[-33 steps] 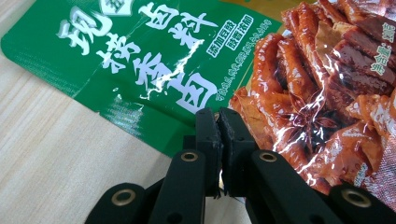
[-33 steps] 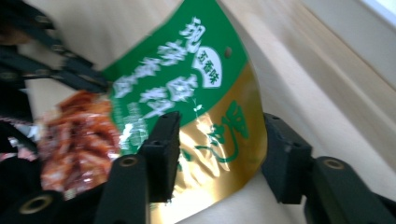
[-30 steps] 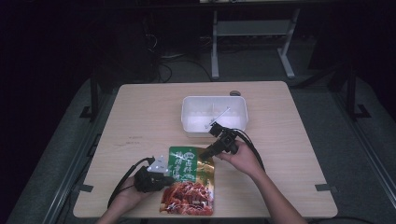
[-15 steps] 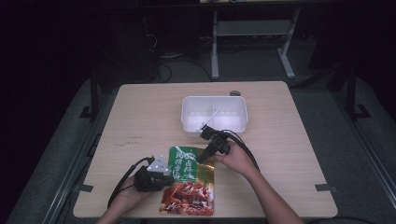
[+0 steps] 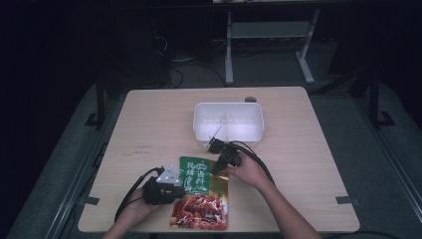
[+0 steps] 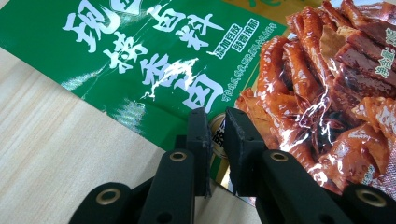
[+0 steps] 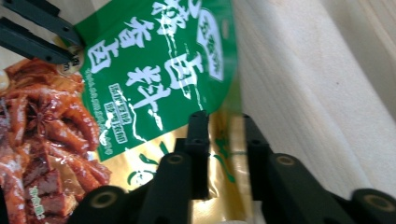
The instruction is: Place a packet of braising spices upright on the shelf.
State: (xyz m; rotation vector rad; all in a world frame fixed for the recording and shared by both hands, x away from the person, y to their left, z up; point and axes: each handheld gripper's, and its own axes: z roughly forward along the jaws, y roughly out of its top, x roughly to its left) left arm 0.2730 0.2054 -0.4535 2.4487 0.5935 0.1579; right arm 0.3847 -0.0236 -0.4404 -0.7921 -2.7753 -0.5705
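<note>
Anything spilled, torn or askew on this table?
Nothing stands out. The snack pouch lies flat and sealed near the table's front edge, with the left tool and right tool at its edges. The white bin sits square behind it.

You get an evenly lit table [image 5: 298,149] from overhead light, while the room around it falls off to near black. Up close, the glossy packet [image 6: 154,60] throws white glare streaks — sharpest across its green print and the red food photo. Your near jaws are slightly soft; the high view is grainy and low in detail.
</note>
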